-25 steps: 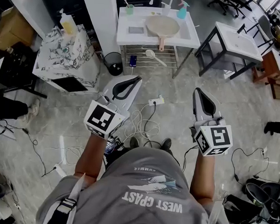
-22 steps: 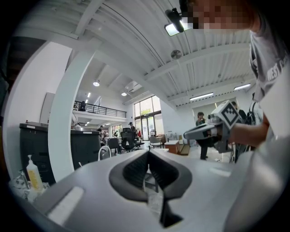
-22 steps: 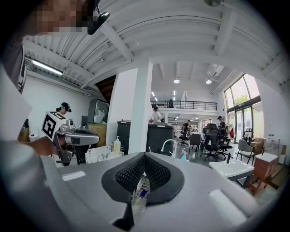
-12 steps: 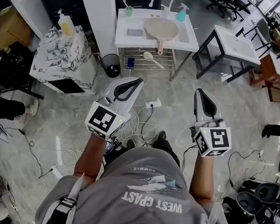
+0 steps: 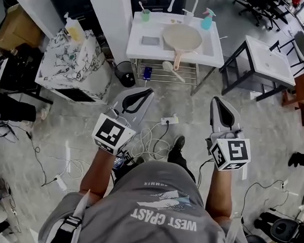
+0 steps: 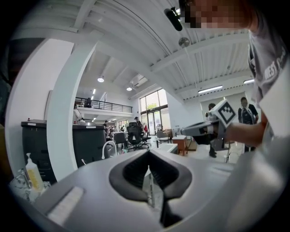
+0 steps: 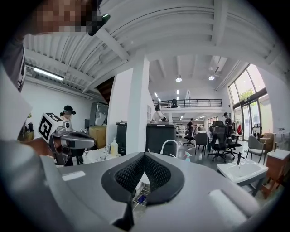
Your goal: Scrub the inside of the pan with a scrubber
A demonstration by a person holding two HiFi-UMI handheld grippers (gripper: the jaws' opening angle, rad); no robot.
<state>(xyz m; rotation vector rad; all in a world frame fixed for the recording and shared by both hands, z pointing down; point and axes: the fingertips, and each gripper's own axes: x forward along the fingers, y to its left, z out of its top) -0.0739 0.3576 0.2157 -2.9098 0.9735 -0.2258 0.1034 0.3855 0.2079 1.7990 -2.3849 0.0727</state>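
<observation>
right gripper (image 5: 220, 101) well short of pan (image 5: 182, 37)

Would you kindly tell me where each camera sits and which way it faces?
Head view: on the person's head, facing steeply down at the floor and the sink stand holding the pan; shows the shirt, left gripper and right gripper.
Left gripper view: on the left gripper, facing level across the room over its closed jaws; shirt at right.
Right gripper view: on the right gripper, facing level toward the faucet over its closed jaws; shirt at left.
Shared: each gripper view catches the other gripper; all three show the faucet.
</observation>
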